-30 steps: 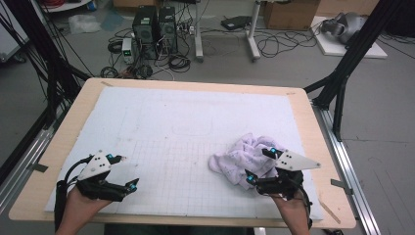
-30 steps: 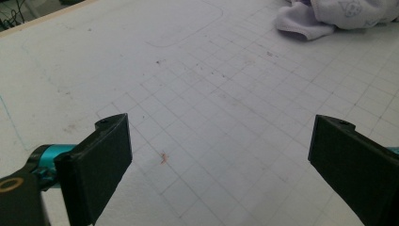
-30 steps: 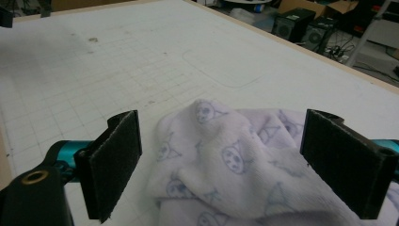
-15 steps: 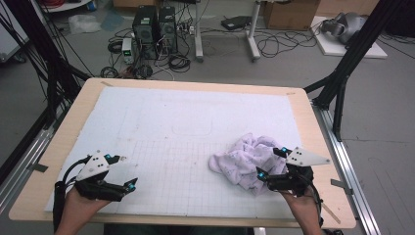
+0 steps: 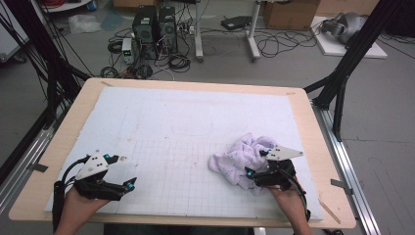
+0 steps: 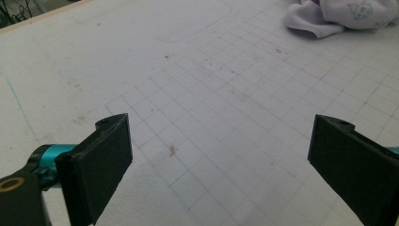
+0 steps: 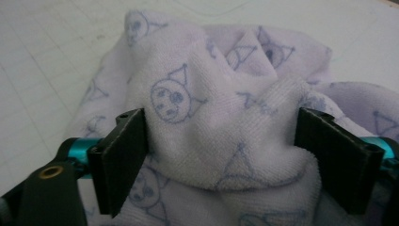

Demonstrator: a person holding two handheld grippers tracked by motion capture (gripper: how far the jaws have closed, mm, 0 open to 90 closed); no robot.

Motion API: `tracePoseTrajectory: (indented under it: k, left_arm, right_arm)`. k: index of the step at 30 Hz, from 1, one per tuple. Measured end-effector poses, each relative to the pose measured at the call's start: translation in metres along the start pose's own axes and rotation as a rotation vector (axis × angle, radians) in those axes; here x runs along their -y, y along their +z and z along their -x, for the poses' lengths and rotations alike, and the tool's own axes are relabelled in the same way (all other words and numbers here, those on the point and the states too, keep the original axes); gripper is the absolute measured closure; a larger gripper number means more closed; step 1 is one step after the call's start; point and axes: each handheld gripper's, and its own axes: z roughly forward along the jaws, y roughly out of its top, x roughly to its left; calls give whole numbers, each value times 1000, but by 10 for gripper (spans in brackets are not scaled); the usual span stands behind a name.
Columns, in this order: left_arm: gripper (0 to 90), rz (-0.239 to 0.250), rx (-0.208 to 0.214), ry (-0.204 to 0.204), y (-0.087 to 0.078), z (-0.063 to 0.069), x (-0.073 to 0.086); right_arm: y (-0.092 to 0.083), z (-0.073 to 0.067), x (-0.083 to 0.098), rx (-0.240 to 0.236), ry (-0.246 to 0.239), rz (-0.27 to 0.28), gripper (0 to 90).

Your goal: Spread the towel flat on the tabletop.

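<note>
Jaws of the right gripper (image 7: pixel 221 160) stand wide but have just been closing, with a raised fold of the lilac towel (image 7: pixel 221 127) between them; the pads flank the fold and appear to touch it at both sides without yet pinching it. Jaws of the left gripper (image 6: pixel 221 165) stand fully apart with nothing between them, above bare gridded mat.

The towel (image 5: pixel 242 157) lies crumpled on the right near part of the white mat (image 5: pixel 186 117), printed with small cartoon faces. The right gripper (image 5: pixel 257 171) sits at its near right edge, nose in the cloth.

Against the earlier high views, this gripper has come down and forward into the bundle, where it formerly hovered at the towel's side. Judgement: a grasp on the towel is being started, not completed. The left gripper (image 5: pixel 125 182) is unchanged at the near left of the table (image 5: pixel 313 147), well apart from the towel.
</note>
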Motion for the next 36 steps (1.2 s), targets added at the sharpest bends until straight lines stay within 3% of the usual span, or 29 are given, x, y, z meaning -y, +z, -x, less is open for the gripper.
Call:
tracePoseTrajectory:
  k: [4,10,13,17,22,29,31,36]
  left_arm:
    - [73,-2,3,2,1,1,0]
    - [75,-2,5,2,2,2,0]
    - [76,-9,3,-1,3,1,0]
    - [77,-9,-1,-5,3,-1,1]
    - [77,-12,-5,-6,3,-2,2]
    - [77,-6,-3,-5,3,-2,1]
    - [77,-2,-7,-6,2,-2,1]
    - [77,2,-6,-10,1,-3,1]
  right_arm:
    - [7,0,3,-10,23,-32,310]
    - [6,1,3,-11,11,-49,537]
    - [4,5,1,-37,33,-57,636]
    - [2,11,-6,-72,35,-82,703]
    - [-5,15,-23,-166,88,5,730]
    - [-8,-9,-66,-245,32,81,730]
    - [-7,-21,-83,-272,-8,93,730]
    - [-2,-47,-111,-358,-52,132,729]
